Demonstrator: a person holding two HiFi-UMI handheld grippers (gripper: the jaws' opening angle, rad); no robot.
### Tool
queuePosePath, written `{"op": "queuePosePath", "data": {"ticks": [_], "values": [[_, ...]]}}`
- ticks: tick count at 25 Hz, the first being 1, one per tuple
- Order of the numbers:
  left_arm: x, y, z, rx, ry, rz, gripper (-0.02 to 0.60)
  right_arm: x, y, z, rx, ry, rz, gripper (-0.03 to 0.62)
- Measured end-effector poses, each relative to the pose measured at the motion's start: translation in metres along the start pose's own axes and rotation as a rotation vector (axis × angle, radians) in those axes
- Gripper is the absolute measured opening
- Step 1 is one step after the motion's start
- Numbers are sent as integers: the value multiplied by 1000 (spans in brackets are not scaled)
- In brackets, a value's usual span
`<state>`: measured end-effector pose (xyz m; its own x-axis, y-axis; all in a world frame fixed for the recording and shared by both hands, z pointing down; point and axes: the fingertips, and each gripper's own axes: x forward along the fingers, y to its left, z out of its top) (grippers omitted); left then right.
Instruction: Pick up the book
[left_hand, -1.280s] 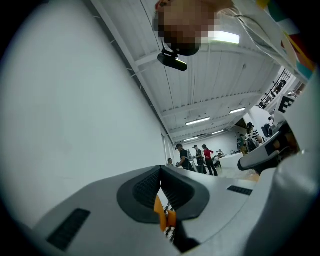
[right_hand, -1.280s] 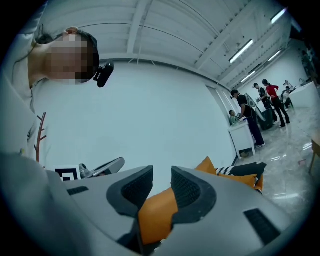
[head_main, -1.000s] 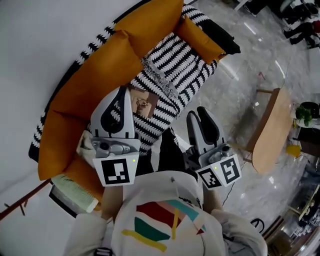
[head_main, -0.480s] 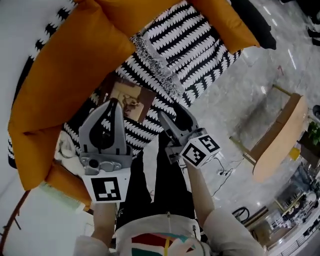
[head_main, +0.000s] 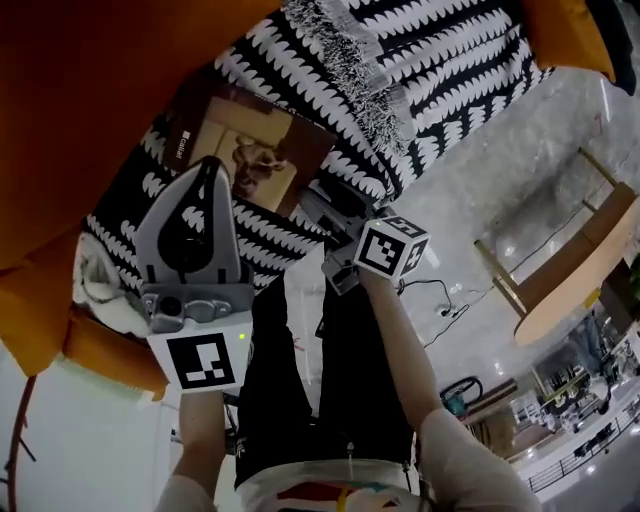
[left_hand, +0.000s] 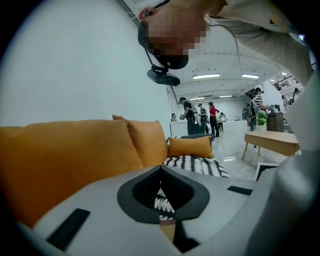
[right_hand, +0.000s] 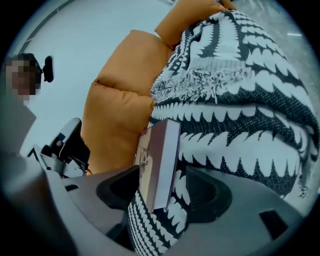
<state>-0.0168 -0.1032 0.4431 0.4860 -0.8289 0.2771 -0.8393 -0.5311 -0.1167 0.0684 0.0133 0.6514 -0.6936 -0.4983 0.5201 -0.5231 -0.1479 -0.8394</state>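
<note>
One flat rectangular book (right_hand: 161, 145) sits inside the wide-open right tool (right_hand: 162, 175); left tool (left_hand: 161, 169) closed.

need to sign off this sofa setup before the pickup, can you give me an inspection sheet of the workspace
surface: orange sofa, seat covered by a black-and-white throw
job's things: book lies on the throw, cover up
clutter: pale bundle at the sofa's end, unclear what
grippers: left gripper shut, empty; right gripper open, book's corner between its jaws, not gripped
cables: dark cable on the floor
surroundings: wooden table, people far off
</note>
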Motion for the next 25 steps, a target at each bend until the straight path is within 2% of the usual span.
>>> {"op": "queuePosePath", "data": {"ticks": [5, 14, 16, 18, 19, 23, 25], "values": [[-6, 10, -6, 16, 6, 20, 8, 6, -3, 1, 48, 3, 25, 279], [-19, 16, -3, -1, 1, 49, 8, 32, 16, 11, 62, 54, 57, 279], [-24, 18, -4, -5, 1, 52, 8, 32, 29, 11, 82, 84, 120, 278], [-29, 20, -6, -4, 2, 55, 8, 37, 54, 13, 82, 91, 229, 278], [-32, 22, -8, -2, 4, 58, 8, 42, 63, 14, 72, 86, 249, 278], [-43, 29, -14, -8, 11, 92, 8, 65, 69, 13, -14, 102, 155, 278], [-48, 32, -12, -11, 2, 106, 8, 65, 69, 16, -14, 97, 119, 276]]}}
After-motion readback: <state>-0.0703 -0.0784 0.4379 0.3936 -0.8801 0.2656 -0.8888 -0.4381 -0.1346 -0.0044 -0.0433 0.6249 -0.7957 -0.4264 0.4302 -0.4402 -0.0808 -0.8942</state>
